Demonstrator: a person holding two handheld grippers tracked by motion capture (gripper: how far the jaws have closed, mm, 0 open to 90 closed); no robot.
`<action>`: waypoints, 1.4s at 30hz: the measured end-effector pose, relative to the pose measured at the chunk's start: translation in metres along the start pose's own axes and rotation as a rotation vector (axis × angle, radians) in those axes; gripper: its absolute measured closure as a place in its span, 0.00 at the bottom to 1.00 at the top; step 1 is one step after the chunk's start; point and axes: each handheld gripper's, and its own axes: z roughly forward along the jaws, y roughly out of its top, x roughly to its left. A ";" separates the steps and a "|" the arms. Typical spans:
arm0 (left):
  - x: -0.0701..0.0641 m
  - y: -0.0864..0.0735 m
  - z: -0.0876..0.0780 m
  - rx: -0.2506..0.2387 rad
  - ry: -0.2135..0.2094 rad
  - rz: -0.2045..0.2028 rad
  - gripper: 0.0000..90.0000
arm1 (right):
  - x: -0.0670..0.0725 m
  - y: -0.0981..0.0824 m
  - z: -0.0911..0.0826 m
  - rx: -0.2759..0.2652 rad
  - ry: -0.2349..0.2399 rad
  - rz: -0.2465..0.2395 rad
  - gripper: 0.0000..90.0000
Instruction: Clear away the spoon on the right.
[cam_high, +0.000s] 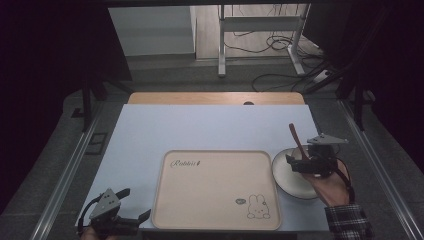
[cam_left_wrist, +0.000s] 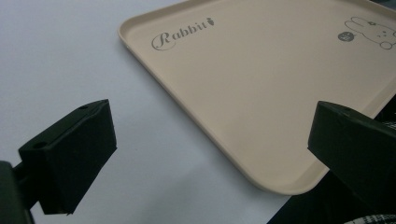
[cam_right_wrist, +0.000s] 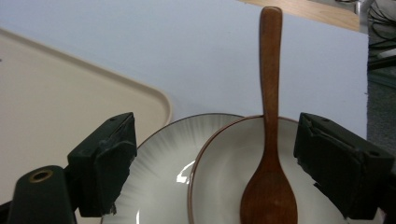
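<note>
White tabletop (cam_high: 200, 127) on grey floor (cam_high: 65, 150); left gripper (cam_high: 131, 205) wide open, right gripper (cam_high: 296, 162) open around spoon (cam_right_wrist: 269, 140).

The left hand-held gripper (cam_high: 131, 204) rests low at the near left corner of the white tabletop (cam_high: 200, 127), black jaws spread wide with nothing between them. The right hand-held gripper (cam_high: 296, 161), held by a hand (cam_high: 331, 187) with a plaid sleeve, hovers at the tabletop's right side, jaws apart.
</note>
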 end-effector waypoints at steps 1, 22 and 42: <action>0.000 0.000 0.000 0.000 0.000 0.000 0.01 | -0.001 0.001 0.001 0.002 -0.003 -0.001 0.17; 0.000 0.000 0.000 0.002 -0.001 0.001 0.01 | -0.019 0.028 0.022 0.057 -0.045 -0.039 0.42; 0.000 0.000 0.000 0.005 -0.001 0.006 0.01 | -0.030 0.045 0.054 0.141 -0.069 -0.076 0.67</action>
